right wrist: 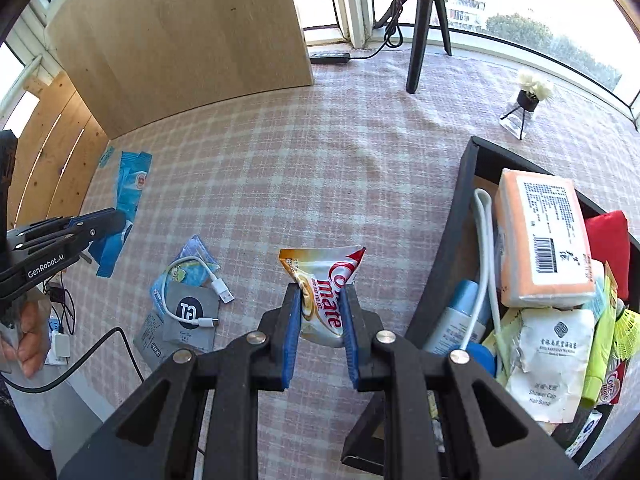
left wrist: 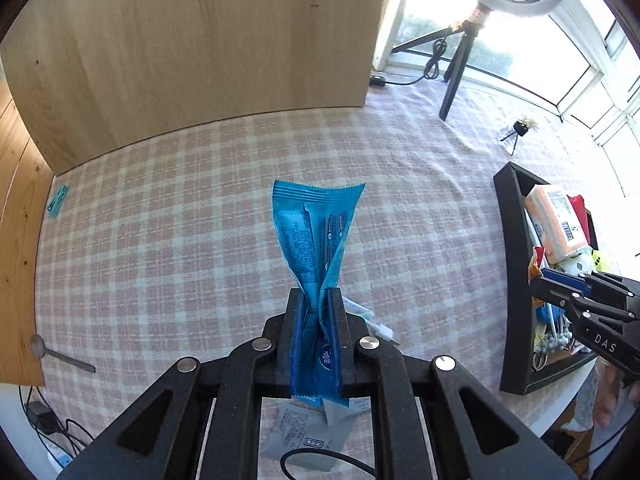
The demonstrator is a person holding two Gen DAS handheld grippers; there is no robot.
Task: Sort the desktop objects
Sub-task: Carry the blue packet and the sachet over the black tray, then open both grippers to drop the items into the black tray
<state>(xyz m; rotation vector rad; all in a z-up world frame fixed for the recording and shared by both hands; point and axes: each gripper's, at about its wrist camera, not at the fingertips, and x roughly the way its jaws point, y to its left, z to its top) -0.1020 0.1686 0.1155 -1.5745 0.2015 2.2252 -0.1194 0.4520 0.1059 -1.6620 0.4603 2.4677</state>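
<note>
I've got my left gripper (left wrist: 316, 300) pinching the crinkly blue foil wrapper (left wrist: 316, 236) and my right gripper (right wrist: 320, 300) clamping the white-and-gold creamer sachet (right wrist: 322, 292), both lifted clear for the black rectangular tray (right wrist: 452, 240) off to the right of its jaws.

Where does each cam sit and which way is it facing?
Left wrist: on the left gripper, looking along its jaws, shut on a blue wrapper, over the checked tablecloth; right gripper at right edge.
Right wrist: on the right gripper, jaws holding a creamer sachet; left gripper and a hand at left.
Shared: black tray, wooden board, tripod.

Checked tablecloth (right wrist: 320, 184) (pink) carries black bin (right wrist: 460, 216), grey sachet (right wrist: 188, 316), spoon (left wrist: 60, 354).
</note>
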